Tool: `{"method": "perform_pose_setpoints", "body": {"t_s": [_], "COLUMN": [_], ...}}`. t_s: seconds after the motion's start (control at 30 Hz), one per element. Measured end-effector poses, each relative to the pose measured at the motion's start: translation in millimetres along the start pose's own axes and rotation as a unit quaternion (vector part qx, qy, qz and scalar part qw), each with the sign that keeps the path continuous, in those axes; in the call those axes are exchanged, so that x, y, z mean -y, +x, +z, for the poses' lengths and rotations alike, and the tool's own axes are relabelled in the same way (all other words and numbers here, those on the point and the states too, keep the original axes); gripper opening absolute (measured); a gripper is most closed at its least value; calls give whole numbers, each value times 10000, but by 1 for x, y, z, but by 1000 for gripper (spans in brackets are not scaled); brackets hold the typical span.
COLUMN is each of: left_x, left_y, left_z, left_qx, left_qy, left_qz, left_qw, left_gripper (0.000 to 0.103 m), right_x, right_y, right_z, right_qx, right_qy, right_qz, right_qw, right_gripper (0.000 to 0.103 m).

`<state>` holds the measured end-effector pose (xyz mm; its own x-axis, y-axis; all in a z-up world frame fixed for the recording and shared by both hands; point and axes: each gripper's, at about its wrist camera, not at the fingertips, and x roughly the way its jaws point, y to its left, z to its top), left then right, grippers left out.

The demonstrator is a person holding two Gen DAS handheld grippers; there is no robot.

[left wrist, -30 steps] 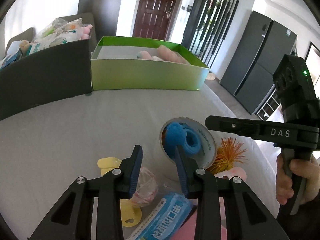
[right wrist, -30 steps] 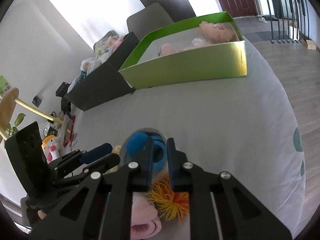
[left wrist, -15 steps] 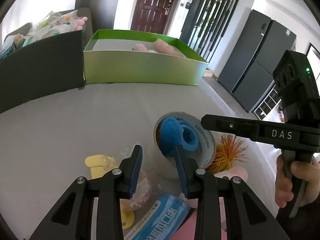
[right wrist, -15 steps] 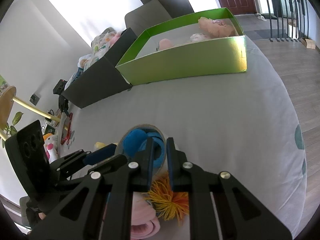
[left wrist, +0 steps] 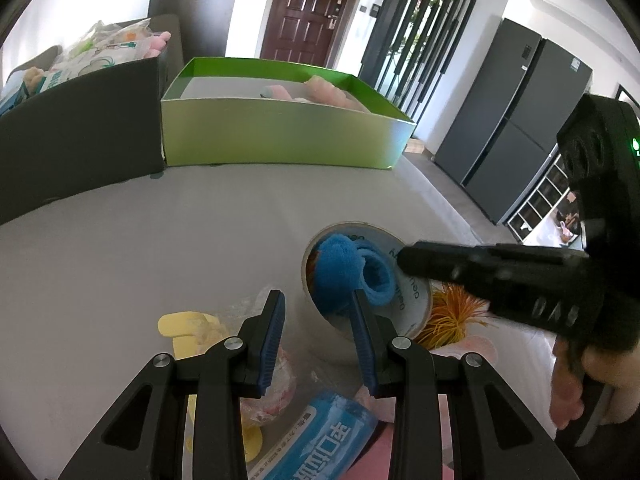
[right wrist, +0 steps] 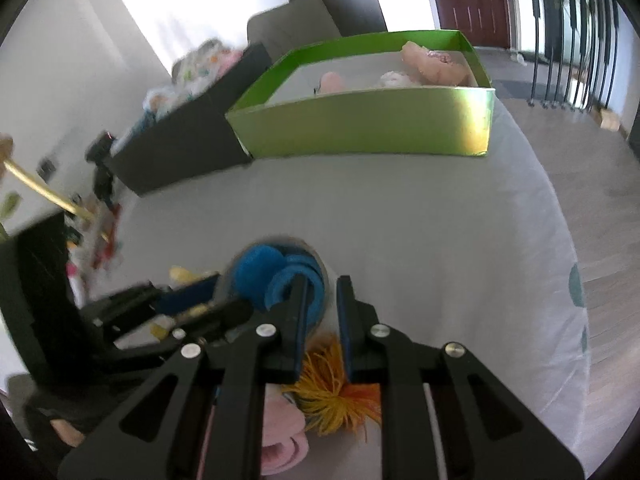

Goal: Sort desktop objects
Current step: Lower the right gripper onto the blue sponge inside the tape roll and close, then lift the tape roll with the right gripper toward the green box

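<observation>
A white tape roll (left wrist: pixel 404 300) stands tilted on the grey table with a blue fuzzy item (left wrist: pixel 348 268) stuffed in its hole. My right gripper (right wrist: pixel 320 292) is shut on the roll's wall (right wrist: pixel 330 280), one finger inside beside the blue item (right wrist: pixel 276 276). My left gripper (left wrist: pixel 316 320) is open, with its right finger at the roll's near edge and the left finger over a clear bag (left wrist: pixel 276 368). The right gripper's fingers (left wrist: pixel 460 260) reach in from the right in the left wrist view.
A green box (left wrist: pixel 280 136) with pink soft toys and a black box (left wrist: pixel 80 148) of packets stand at the back. Near me lie an orange stringy ball (right wrist: pixel 336 396), a pink item (right wrist: pixel 280 436), a blue tissue pack (left wrist: pixel 320 440) and yellow pieces (left wrist: pixel 180 326).
The right gripper has lifted and tilted the tape roll a little, and its view is blurred by motion. The left gripper stays open beside the roll and has shifted slightly.
</observation>
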<state>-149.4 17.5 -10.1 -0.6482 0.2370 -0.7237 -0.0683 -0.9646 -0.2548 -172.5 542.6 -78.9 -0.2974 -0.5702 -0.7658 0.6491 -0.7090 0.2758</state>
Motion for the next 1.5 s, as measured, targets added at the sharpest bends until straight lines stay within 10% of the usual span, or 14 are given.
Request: {"method": "perform_pose_setpoints", "body": {"t_s": [0.33, 1.5], "left_x": [2, 9], "left_y": [-4, -62], "left_z": [-1, 50], "left_qx": [93, 763], "left_qy": [20, -39], "left_qz": [105, -31], "left_qw": [9999, 9971], "left_gripper": [20, 19], "right_x": [-1, -23], "right_y": [-6, -68], "right_z": [-3, 34], "right_qx": [169, 865], "right_qy": [-10, -5], "right_qz": [-64, 28], "right_qw": [9998, 9962], "right_gripper": [11, 11]}}
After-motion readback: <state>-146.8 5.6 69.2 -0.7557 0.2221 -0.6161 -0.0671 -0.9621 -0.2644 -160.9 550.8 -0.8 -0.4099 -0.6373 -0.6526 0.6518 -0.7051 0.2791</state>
